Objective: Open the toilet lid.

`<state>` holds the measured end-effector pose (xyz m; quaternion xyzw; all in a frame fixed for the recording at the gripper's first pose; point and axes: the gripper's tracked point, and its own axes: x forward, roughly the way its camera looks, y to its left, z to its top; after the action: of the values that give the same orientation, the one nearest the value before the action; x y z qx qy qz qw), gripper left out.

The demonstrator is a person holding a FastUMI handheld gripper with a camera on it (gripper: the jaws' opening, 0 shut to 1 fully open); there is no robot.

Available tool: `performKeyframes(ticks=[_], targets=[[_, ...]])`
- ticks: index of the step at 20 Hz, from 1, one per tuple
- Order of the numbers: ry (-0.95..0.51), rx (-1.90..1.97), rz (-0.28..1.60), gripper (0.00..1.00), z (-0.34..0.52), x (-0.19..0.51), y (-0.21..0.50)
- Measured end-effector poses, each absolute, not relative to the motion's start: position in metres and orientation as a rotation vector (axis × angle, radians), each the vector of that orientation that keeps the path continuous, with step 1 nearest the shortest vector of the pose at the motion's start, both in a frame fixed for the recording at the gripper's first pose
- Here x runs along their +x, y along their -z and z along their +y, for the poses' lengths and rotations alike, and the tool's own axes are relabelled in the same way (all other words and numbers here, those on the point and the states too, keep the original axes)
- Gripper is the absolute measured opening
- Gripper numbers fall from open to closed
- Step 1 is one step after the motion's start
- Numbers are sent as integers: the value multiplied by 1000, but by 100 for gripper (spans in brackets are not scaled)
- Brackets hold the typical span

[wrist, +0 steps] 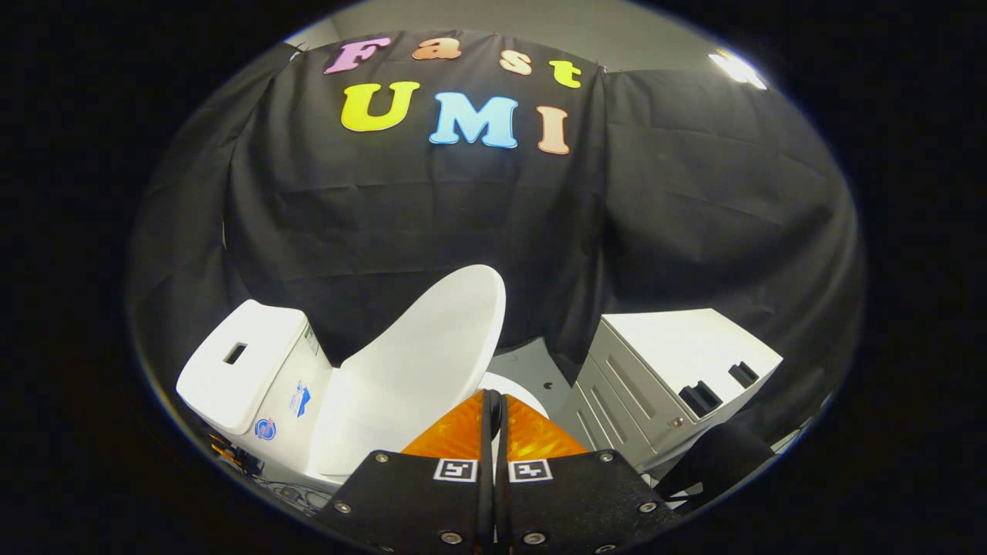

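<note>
Gripper seen nearest, orange fingers pressed together w/ only thin dark seam between; nothing held. Just ahead of tips, toilet lid seen raised, tilted back toward tank, not yet resting on it (judged). Sliver of bowl rim visible beside tips. Step judged nearly done: lid best nudged w/ closed tips against its near face, pushed gently back till leaned on tank; shove to be avoided, else rebound. Cabinet right of toilet; black cloth wall beyond.
</note>
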<state>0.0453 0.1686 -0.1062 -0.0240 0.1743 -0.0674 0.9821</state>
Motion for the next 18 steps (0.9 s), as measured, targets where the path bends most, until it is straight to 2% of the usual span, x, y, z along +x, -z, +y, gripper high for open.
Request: performKeyframes(ticks=[18], targets=[[42,-175,228,0,254,37,48]])
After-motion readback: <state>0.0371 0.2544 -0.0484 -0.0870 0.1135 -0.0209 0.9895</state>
